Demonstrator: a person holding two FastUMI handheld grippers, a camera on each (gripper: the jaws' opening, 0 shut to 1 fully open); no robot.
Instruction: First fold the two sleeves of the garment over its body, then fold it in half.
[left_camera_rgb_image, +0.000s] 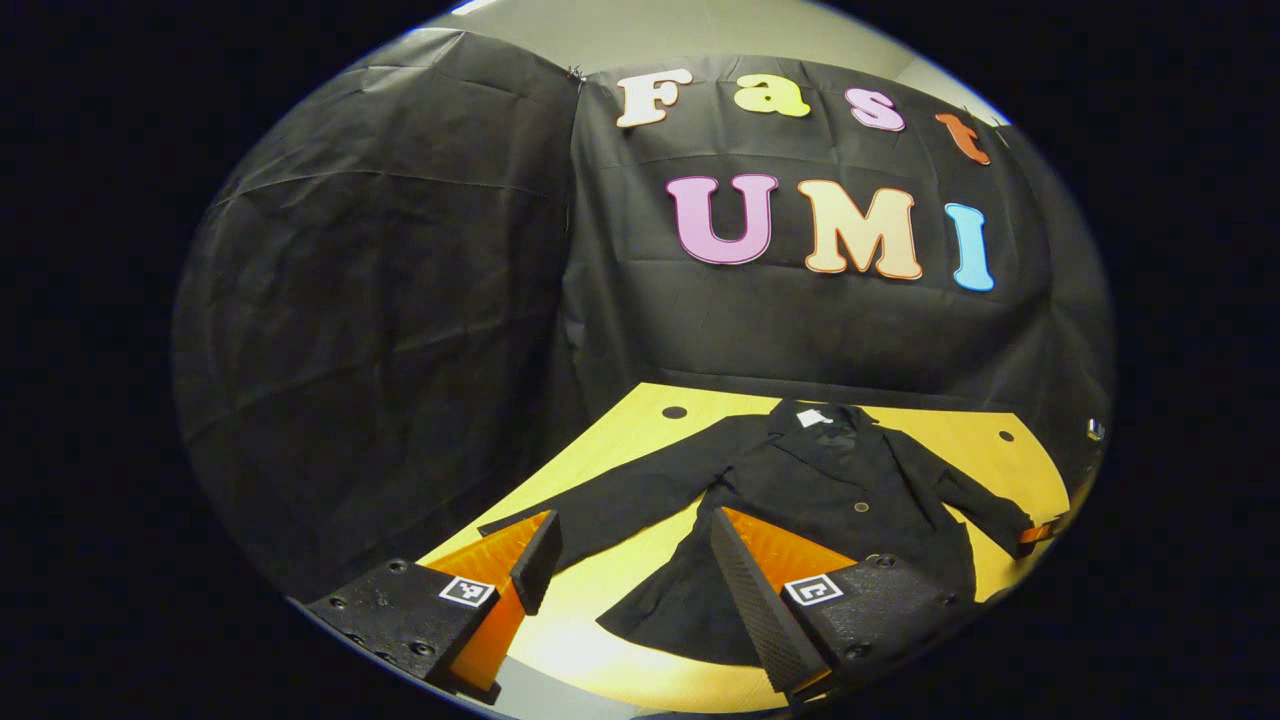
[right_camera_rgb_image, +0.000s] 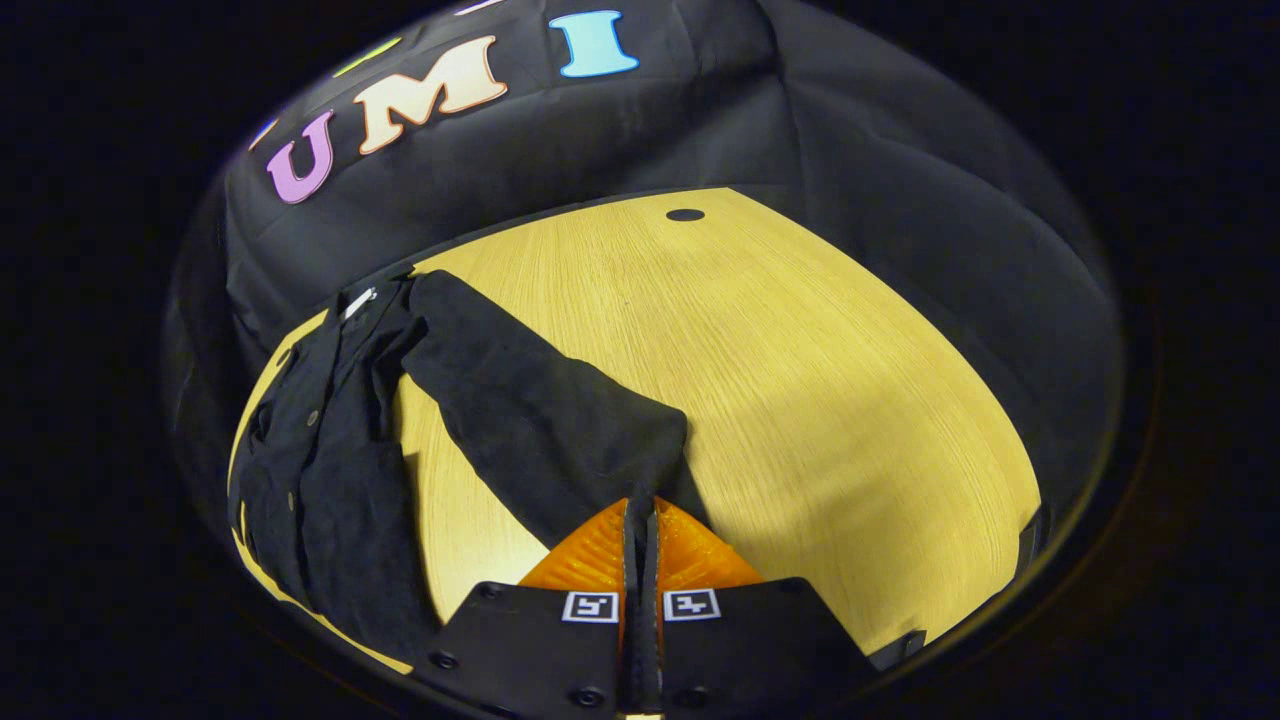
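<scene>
Right gripper (right_camera_rgb_image: 641, 520) clamped on sleeve (right_camera_rgb_image: 545, 420) cuff, coat (right_camera_rgb_image: 320, 470) body leftward; left gripper (left_camera_rgb_image: 630, 560) agape (1 sleeve ahead).

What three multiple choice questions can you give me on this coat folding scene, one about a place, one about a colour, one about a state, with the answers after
1. Where does the coat lie?
A. On the wooden table
B. On a chair
C. On the floor

2. What colour is the coat?
A. White
B. Red
C. Black

3. How do the jaws of the left gripper stand?
A. Pressed together on a sleeve
B. Apart, with nothing between them
C. Clamped on the collar

Answers:
1. A: the left gripper view shows the coat spread flat on the table.
2. C: its cloth is black in both views.
3. B: its two fingers stand wide apart above the coat and table, while the right gripper is shut on the sleeve at its end.
</scene>
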